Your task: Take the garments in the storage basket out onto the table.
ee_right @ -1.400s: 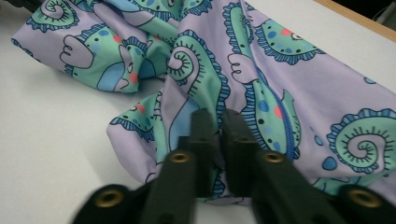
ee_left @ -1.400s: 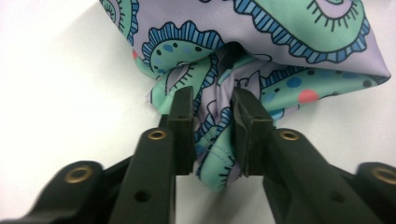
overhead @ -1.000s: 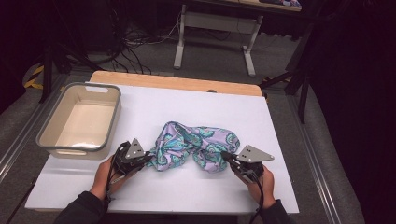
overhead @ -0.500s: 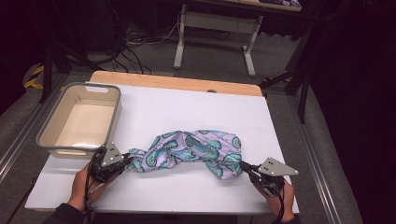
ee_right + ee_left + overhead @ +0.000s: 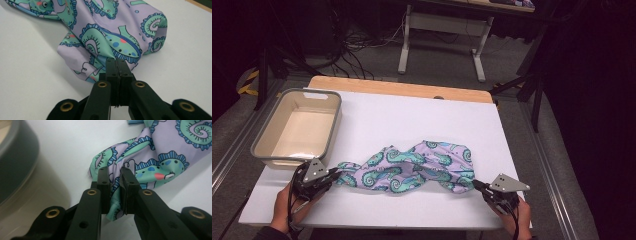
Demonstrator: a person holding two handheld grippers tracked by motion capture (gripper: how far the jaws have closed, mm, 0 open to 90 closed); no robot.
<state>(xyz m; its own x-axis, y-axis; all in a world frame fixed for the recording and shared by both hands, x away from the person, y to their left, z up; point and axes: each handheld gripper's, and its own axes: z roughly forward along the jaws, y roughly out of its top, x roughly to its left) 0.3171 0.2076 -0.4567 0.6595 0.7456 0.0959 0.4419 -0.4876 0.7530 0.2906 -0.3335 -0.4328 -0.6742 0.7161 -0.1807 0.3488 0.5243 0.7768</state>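
Patterned cloth (image 5: 412,167) stretched between two grips along the bench's (image 5: 412,115) near edge

It is part-spread: pulled long from near the left corner toward the right, its middle bunched and creased, so flattening it appears unfinished; the grey tub (image 5: 296,127) at the left edge holds nothing. The left hand-held gripper (image 5: 115,176) pinches a fold of one end, jaws slightly apart around it; the right hand-held gripper (image 5: 116,65) is clamped tight on the other end.

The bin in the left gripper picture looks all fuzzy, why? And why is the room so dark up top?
Left gripper view: the bin sits too near the lens, so it blurs, while the cloth stays sharp. High view: light falls on the table; the floor behind stays dim.
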